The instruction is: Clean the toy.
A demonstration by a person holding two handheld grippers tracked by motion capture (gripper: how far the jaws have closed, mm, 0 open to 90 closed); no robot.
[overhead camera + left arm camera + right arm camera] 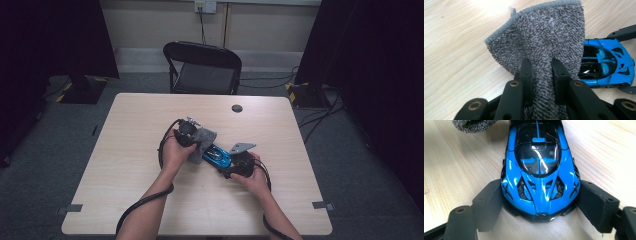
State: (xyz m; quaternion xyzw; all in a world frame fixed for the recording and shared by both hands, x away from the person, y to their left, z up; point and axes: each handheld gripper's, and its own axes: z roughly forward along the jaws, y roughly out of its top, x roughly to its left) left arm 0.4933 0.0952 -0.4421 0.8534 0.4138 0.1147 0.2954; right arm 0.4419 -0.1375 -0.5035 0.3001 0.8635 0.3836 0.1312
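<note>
While I'm pinning the blue toy car [540, 172] flat on the bench [150, 120] with my right fingers [544, 206], clamped on both flanks at one end, my left fingers [541, 77] are pinching a fold of the grey terry cloth [544, 37] and holding it just beside the car's other end.

Risks from here, as I'm judging it:
- Car body is glossy, hard and tapered. Pads are gripping sloped sides, so a sideways push from wiping could be squirting it out of the grip or rolling it on its wheels.
- Cloth is held by one narrow bunch only. Dragging it hard could be pulling it free.
- Looped pile could be snagging on the vents and thin aero bits.

Cloth: soft, nubby, stitched hem, hanging as a loose flap. Bench: smooth pale wood-grain, low friction.
</note>
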